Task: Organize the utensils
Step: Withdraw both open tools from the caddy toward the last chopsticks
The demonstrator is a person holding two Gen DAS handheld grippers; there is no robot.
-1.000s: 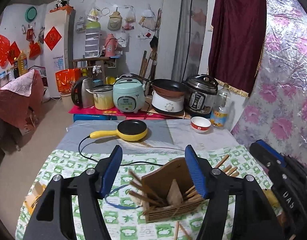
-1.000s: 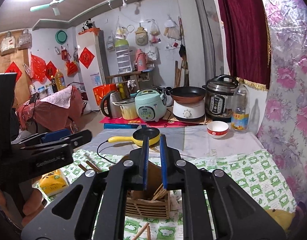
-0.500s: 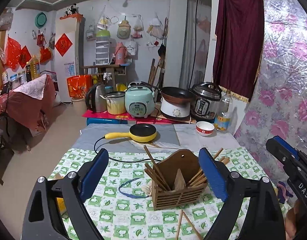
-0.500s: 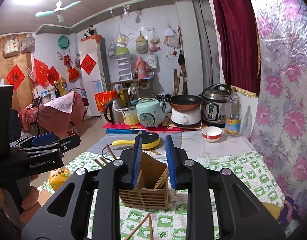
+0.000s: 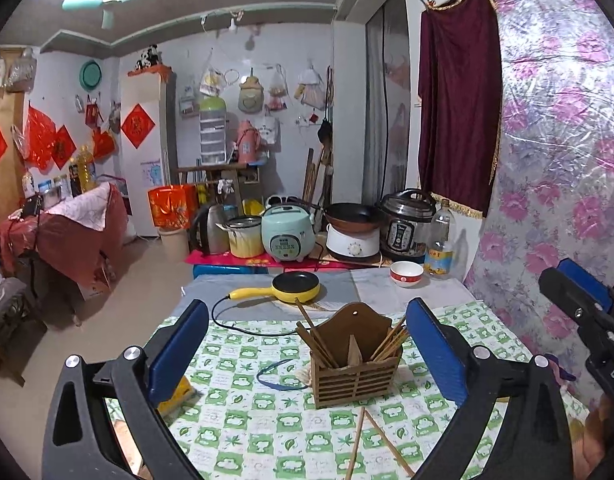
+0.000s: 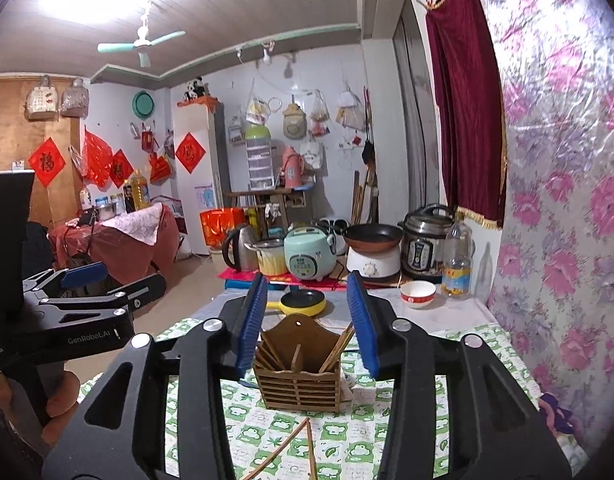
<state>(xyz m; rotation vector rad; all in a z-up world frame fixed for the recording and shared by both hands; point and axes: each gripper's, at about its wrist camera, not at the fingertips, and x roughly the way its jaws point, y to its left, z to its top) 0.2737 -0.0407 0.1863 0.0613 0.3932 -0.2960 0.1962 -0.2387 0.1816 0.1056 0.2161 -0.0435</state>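
My left gripper has jaws spread wide, holding nothing, up off the surface. Wooden holder sits mid-surface between them, chopsticks leaning in its left and right compartments. Two loose chopsticks lie crossed just in front of it. My right gripper has jaws apart, empty, framing the holder from behind.

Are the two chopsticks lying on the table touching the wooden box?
Apart. In the left wrist view, the loose chopsticks lie in front of the wooden box, and a strip of green tablecloth shows between their near ends and the box's base.
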